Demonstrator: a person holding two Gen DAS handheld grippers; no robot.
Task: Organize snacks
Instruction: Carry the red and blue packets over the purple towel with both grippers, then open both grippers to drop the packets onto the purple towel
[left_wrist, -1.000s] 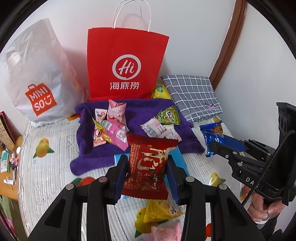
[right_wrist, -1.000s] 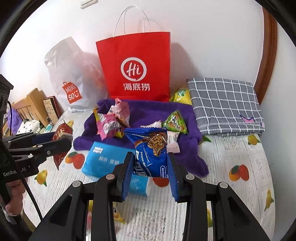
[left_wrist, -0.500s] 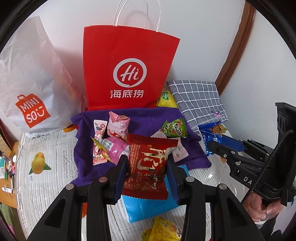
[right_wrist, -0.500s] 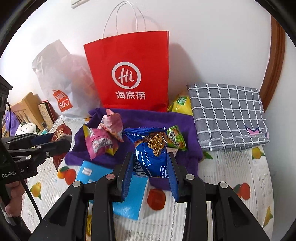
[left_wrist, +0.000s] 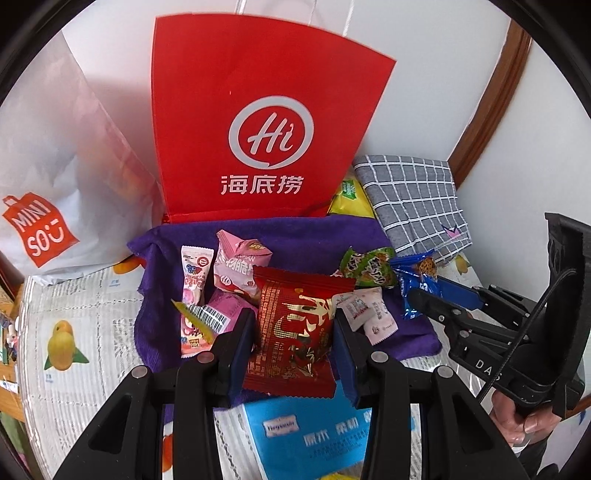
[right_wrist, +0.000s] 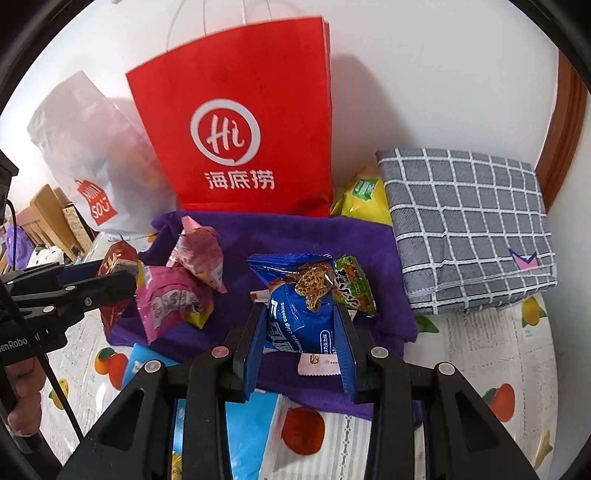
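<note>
My left gripper (left_wrist: 293, 332) is shut on a red and gold snack packet (left_wrist: 299, 328), held above the near edge of the purple towel (left_wrist: 295, 240). My right gripper (right_wrist: 301, 328) is shut on a blue chocolate chip cookie packet (right_wrist: 299, 317), also over the towel (right_wrist: 280, 236). Pink packets (left_wrist: 236, 266), a green packet (left_wrist: 367, 267) and small white sachets (left_wrist: 364, 314) lie on the towel. The red paper bag (left_wrist: 266, 129) stands upright just behind the towel. In the right wrist view the left gripper (right_wrist: 110, 280) shows at the left with its red packet (right_wrist: 112, 262).
A white Miniso bag (left_wrist: 55, 177) stands at the back left. A folded grey checked cloth (right_wrist: 469, 218) lies at the back right, with a yellow packet (right_wrist: 364, 199) beside the red bag. A blue tissue pack (left_wrist: 306, 439) lies under my grippers on the fruit-print tablecloth (left_wrist: 74, 332).
Both grippers have moved forward toward the towel and the red bag, still holding their packets. The bag and the snacks on the towel look larger and closer.
</note>
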